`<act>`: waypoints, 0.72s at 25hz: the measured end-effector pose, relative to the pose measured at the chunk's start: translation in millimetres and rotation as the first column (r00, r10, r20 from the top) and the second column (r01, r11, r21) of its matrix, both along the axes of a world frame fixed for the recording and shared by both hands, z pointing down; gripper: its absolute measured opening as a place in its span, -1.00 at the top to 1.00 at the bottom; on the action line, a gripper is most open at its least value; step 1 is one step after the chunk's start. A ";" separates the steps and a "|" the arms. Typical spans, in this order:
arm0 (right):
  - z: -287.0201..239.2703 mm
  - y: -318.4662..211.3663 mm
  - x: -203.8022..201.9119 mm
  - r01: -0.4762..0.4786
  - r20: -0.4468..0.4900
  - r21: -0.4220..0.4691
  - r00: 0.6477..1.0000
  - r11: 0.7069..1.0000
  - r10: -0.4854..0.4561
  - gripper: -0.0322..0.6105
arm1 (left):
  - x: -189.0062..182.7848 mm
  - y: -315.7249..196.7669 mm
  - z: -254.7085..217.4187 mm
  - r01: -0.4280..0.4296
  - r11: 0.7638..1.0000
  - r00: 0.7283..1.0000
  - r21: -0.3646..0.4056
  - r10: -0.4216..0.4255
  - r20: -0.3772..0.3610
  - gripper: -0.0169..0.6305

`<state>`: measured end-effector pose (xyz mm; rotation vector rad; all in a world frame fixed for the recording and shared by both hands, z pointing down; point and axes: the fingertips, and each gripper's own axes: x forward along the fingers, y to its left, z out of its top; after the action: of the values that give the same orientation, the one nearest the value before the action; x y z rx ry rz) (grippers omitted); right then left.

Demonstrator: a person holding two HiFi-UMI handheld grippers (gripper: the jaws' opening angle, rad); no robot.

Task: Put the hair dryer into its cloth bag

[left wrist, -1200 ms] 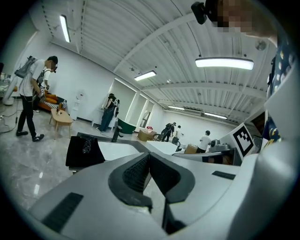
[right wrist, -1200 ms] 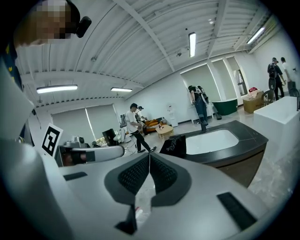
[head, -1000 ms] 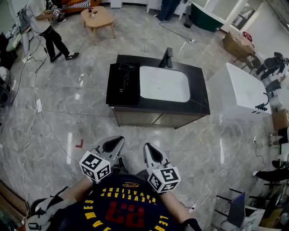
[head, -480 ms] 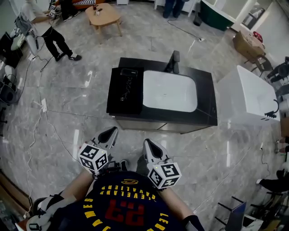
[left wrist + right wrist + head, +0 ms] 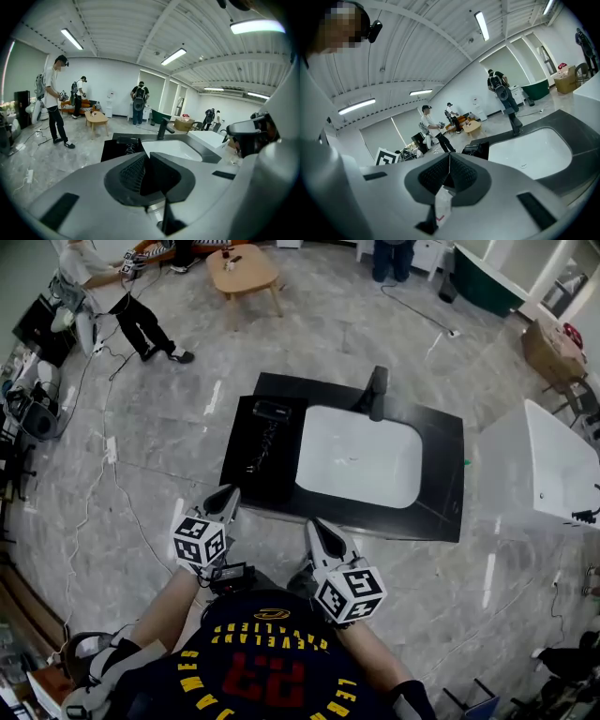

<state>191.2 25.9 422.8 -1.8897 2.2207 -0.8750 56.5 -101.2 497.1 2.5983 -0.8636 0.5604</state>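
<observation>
Marble flooring is surrounding a black counter (image 5: pixel 441 474) with a white sink (image 5: pixel 361 454); the hair dryer (image 5: pixel 270 411) is lying on its dark left end, cord (image 5: pixel 261 448) trailing. The left gripper (image 5: pixel 228 494) and right gripper (image 5: pixel 312 527) are hovering short of it, jaws pressed together on nothing. Being rigid, smooth and probably hefty, it is likely asking for a grip around the handle.

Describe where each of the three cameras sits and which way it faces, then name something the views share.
Head view: on the person's head, facing steeply down at the black counter and white basin; shirt, left tool and right tool show.
Left gripper view: on the left tool, looking along its shut jaws toward the counter; its own body fills the foreground.
Right gripper view: on the right tool, looking along shut jaws across the basin; the left tool's marker cube shows.
Shared: basin and faucet, in all three.
</observation>
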 end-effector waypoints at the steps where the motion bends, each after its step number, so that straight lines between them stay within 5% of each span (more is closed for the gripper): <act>1: 2.2 -3.5 5.3 0.007 0.003 -0.005 1.000 1.000 -0.007 0.87 | 4.8 -7.8 4.8 0.009 1.000 1.000 -0.001 -0.009 0.016 0.93; 9: 12.8 -22.4 40.8 -0.066 -0.001 -0.054 0.998 0.996 0.066 0.87 | 34.3 -81.4 62.7 0.035 0.998 0.988 -0.048 -0.028 0.149 0.62; 18: 23.1 -8.6 64.4 -0.281 -0.008 -0.106 0.959 0.954 0.282 0.87 | 84.1 -138.8 151.1 -0.088 0.975 0.929 -0.203 0.154 0.336 0.20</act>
<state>255.6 17.4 445.9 -2.1756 1.8671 -0.9629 140.7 -240.0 648.2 2.4291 -0.7128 1.1115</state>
